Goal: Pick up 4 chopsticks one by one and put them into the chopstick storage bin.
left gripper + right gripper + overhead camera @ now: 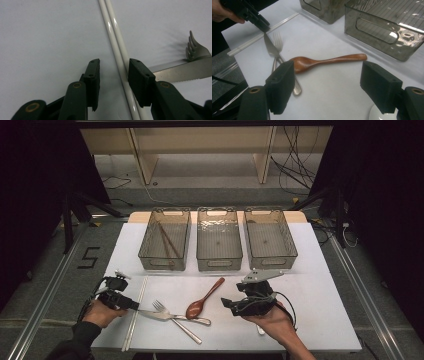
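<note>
White and evenly lit, the bench (310,285) fills the middle of the high view, with dark floor on both sides of it.

Nearest me, at the lower left of that frame, I hold the left gripper (134,305) low over a pair of white chopsticks (135,312) lying side by side along the bench's left edge. In the left gripper view the chopsticks (117,47) run between the two black jaws, hard against the right pad; the left pad stands clear of them, so nothing is clamped yet. A knife (180,71) blade pokes in just behind the right jaw, with a fork (193,48) lying over it.

At the lower right, my right gripper (229,303) hangs open and empty, its jaws wide apart in the right gripper view, with a brown wooden spoon (324,61) lying on the bench beyond them.

Farther up the frame, three clear bins (219,257) stand in a row; the left one holds dark chopsticks (169,241).
</note>
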A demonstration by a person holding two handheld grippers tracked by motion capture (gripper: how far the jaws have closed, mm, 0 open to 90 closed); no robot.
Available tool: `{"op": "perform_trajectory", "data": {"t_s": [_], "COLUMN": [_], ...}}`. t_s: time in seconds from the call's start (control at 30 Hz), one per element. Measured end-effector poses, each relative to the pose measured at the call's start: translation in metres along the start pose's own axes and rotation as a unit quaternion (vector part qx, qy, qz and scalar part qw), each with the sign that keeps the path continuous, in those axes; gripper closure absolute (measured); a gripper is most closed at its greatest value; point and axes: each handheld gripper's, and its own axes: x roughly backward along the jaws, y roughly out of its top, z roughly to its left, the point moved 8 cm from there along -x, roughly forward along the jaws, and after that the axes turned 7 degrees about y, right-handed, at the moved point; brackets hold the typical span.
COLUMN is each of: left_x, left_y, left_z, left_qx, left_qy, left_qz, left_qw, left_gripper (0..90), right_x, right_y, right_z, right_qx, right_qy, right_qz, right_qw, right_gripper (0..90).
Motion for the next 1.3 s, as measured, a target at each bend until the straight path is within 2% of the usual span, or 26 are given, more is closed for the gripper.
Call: {"op": "perform_trajectory", "data": {"t_s": [0.3,0.4,0.5,0.57,0.67,0.83,1.0,1.03,1.07,1.1,1.3], "left_x": [0.0,-0.0005,-0.0011,-0.0014,-0.0015,-0.001,-0.001,-0.0006,-0.0002,0.0001,0.0012], "left_y": [-0.0008,-0.0004,-0.0003,-0.0003,-0.0006,-0.0009,-0.0009,-0.0013,-0.002,-0.0031,-0.0075], "left_z": [0.0011,-0.0017,-0.0027,-0.0035,-0.0028,0.0023,0.0012,0.0004,-0.0004,-0.0011,-0.0013], "left_qx": [-0.011,-0.017,-0.029,-0.032,-0.036,-0.032,-0.033,-0.032,-0.033,-0.035,-0.04], "left_qy": [0.015,0.018,0.036,0.039,0.041,0.035,0.038,0.031,0.028,0.03,0.034], "left_qz": [0.009,0.015,0.018,0.019,0.017,0.013,0.014,0.016,0.017,0.019,0.025], "left_qw": [0.9998,0.9996,0.9988,0.9985,0.9984,0.9988,0.9986,0.9989,0.9989,0.9987,0.9983], "left_gripper": [64.2,61.2,62.9,62.7,63.7,73.3,73.3,72.0,67.0,66.5,69.1], "right_x": [0.0,-0.0004,-0.0002,-0.0001,-0.0001,0.0003,0.0002,0.0002,0.0002,0.0003,0.001], "right_y": [-0.0001,-0.0001,0.0001,0.0001,0.0,-0.0001,-0.0001,-0.0001,-0.0001,0.0,0.0003], "right_z": [0.0001,-0.0001,0.0002,0.0001,0.0,0.0002,-0.0002,-0.0002,-0.0001,0.0,-0.0009], "right_qx": [0.0,0.0,0.001,0.0,0.001,0.0,0.001,0.001,0.001,0.0,-0.001], "right_qy": [0.0,-0.001,0.0,-0.001,-0.001,-0.001,0.0,0.0,0.0,-0.001,-0.002], "right_qz": [0.0,0.001,0.001,0.001,0.001,0.001,0.001,0.002,0.002,0.001,0.001], "right_qw": [1.0,1.0,1.0,1.0,1.0,1.0,1.0,1.0,1.0,1.0,1.0], "right_gripper": [28.8,28.8,28.8,28.8,28.8,29.0,29.0,29.0,29.0,29.0,29.1]}}
